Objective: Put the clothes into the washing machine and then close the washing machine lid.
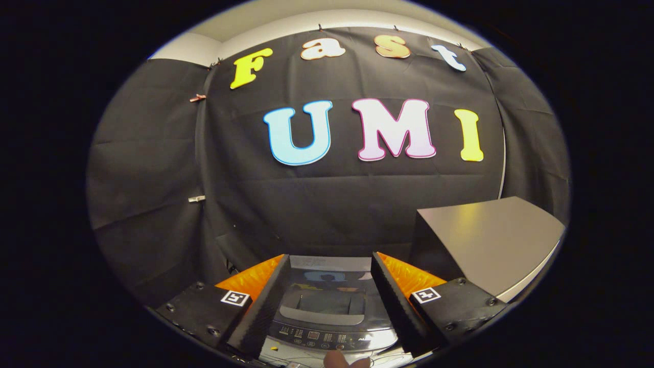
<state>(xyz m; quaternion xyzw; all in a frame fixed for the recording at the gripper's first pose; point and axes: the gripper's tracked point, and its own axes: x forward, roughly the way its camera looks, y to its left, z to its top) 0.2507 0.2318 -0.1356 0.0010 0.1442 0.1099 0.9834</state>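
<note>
So, checking in from the remote seat, biggest stuff first. I've got a grey table (490, 240) off to the right, beyond the right finger, with a bare top as far as I can see. Below it, framed between the two fingers and a bit ahead of them, sits the washing machine (332, 312). I'm looking down at its top from above, and the lid (327, 301) looks closed to me: it's a dark glossy panel lying flat, with reflections of the wall on it. A strip of buttons, the control panel (319, 337), runs along the near edge.

Progress-wise, I honestly can't see any clothes anywhere, not on the table, not on the machine, not in the gripper. So either they're already inside and the lid is down, which would mean the job is basically done, or nothing has started and the clothes are somewhere outside my picture. I can't tell which from this. Through the lid's window I can't make out any fabric.

My gripper (327, 301) is wide open, fingers spread well apart, holding nothing, hovering above the machine and touching none of it. Something small and pale, maybe a fingertip (337, 359), pokes in just below the control panel.
</note>
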